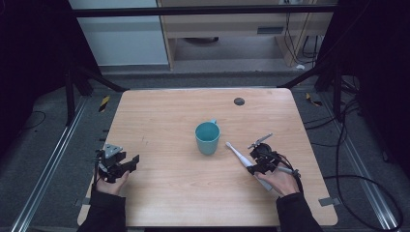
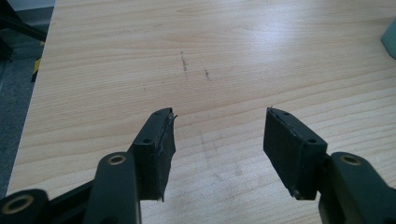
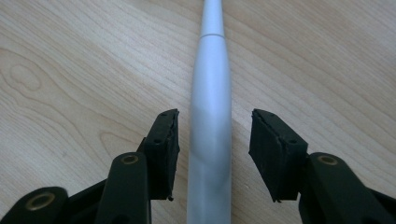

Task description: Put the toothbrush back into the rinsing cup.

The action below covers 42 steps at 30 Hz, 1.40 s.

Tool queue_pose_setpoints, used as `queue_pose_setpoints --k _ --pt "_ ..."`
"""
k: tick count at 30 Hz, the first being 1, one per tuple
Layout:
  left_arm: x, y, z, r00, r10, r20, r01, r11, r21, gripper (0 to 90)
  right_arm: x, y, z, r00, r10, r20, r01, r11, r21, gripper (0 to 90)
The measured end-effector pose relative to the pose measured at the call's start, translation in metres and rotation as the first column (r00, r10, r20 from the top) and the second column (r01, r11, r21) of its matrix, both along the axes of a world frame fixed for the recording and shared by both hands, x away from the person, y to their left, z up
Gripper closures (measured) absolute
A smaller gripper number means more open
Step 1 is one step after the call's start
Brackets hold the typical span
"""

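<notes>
Right tongs (image 3: pixel 212 128): open, jaws straddling the handle of a white electric toothbrush (image 3: pixel 210 116); a gap shows on each side, so they are not gripping it.
Left tongs (image 2: pixel 218 135): open wide with bare wood between the jaws, held low over the near left part of the counter (image 2: pixel 261 56).
Toothbrush: lies flat on the counter's near right part, its head pointing toward the mug, just short of touching it.
Mug (image 1: pixel 207 137): teal, upright, around the counter's middle.
Counter: light wood with a small dark round disc (image 1: pixel 239 101) near its far edge.
</notes>
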State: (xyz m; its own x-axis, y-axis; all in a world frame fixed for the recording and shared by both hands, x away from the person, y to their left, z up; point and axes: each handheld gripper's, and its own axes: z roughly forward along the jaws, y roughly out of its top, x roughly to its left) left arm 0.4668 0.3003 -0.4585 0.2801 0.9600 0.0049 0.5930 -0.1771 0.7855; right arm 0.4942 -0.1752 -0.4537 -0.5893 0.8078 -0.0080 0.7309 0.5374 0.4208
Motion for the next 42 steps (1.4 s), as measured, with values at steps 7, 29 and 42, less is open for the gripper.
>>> queue_pose_setpoints --k 7,29,42 --pt "0.0 0.0 0.0 1.0 -0.001 0.0 0.001 1.0 0.001 42.5 0.003 0.002 -0.005 0.9992 0.01 -0.038 -0.01 1.0 -0.01 56.1" --pt "0.001 0.0 0.0 1.0 -0.002 -0.002 0.002 1.0 0.002 42.6 0.01 0.006 -0.016 0.9956 0.007 -0.093 -0.012 0.999 -0.046 65.6" --pt "0.001 0.0 0.0 1.0 -0.001 -0.001 0.001 1.0 0.002 42.6 0.007 0.002 -0.009 0.9971 -0.024 -0.073 0.022 0.999 -0.031 66.5"
